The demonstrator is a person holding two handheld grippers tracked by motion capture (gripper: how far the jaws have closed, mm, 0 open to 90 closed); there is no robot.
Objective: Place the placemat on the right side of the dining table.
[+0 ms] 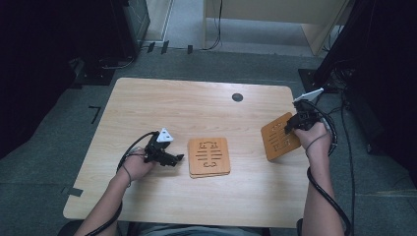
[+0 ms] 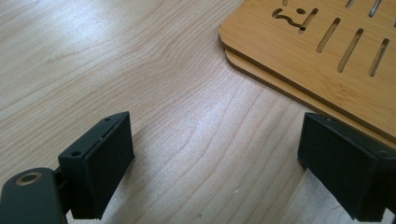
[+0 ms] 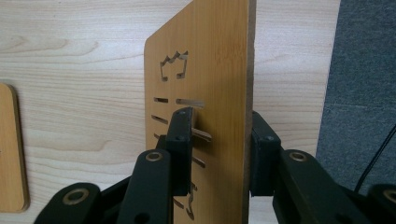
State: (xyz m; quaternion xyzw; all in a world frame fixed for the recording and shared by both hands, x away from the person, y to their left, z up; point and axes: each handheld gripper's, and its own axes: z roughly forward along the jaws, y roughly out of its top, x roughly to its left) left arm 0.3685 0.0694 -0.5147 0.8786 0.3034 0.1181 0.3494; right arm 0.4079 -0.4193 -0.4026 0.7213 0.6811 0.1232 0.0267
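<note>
The pale wooden surface carries a stack of slotted boards at its middle. The right gripper has its jaws around a tilted slotted board near the right edge; whether they press it, I cannot tell. The left gripper rests with its jaws wide, holding nothing, beside the stack. Judged step: carrying the board. Next comes laying it squarely on the stack.

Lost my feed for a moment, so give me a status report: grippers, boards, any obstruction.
Left gripper open, resting on the table beside the stacked boards. Right gripper astride a tilted wooden board, jaws close around it, grip unclear. Nothing in the way.
</note>
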